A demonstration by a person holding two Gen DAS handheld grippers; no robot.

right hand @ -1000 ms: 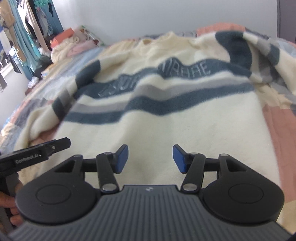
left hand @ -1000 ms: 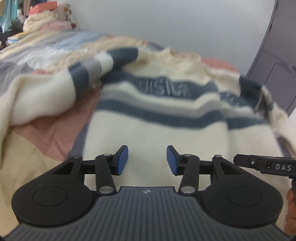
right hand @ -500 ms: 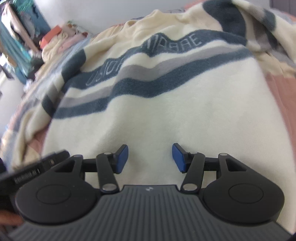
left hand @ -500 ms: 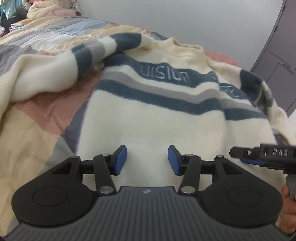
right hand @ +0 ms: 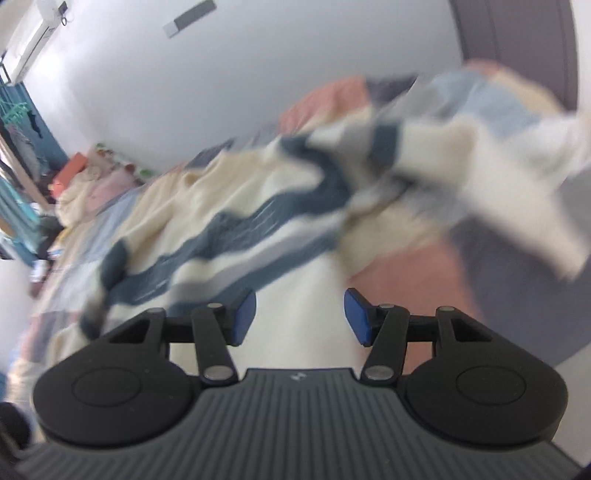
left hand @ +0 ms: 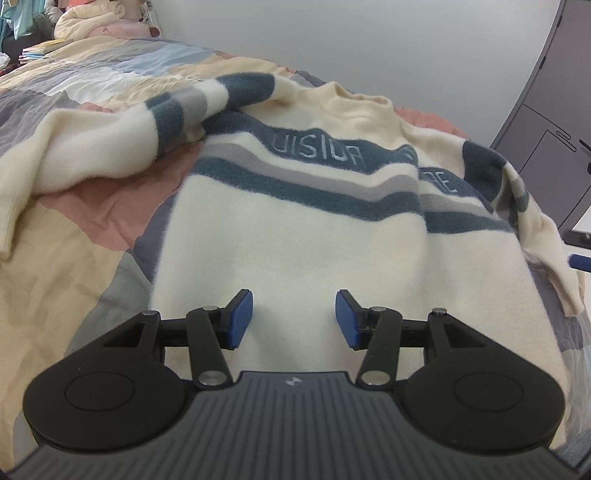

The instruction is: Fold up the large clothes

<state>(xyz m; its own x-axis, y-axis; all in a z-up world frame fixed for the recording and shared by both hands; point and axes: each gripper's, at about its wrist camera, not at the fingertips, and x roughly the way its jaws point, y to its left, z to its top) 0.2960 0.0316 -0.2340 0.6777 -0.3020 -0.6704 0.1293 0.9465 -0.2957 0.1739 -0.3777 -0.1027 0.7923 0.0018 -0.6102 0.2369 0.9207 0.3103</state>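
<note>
A cream sweater (left hand: 295, 229) with navy and grey stripes lies face up on the patchwork bedspread (left hand: 74, 240). Its left sleeve (left hand: 92, 140) bunches out to the left. My left gripper (left hand: 293, 308) hovers over the sweater's lower body, open, with nothing between its blue pads. The right wrist view is blurred by motion. My right gripper (right hand: 300, 312) is open over the right edge of the sweater (right hand: 207, 236). The right sleeve (right hand: 498, 173) lies crumpled beyond it, above a pink patch of the bedspread (right hand: 424, 269).
A white wall runs behind the bed. A grey wardrobe door (left hand: 546, 147) stands at the right. Piled bedding (left hand: 99, 26) sits at the far left corner, and hanging clothes (right hand: 14, 206) show at the left in the right wrist view.
The right gripper has swung quickly rightward and upward, from over the sweater's middle to its right edge. It has slipped out at the right of the left wrist view. The left gripper shifted only slightly.
</note>
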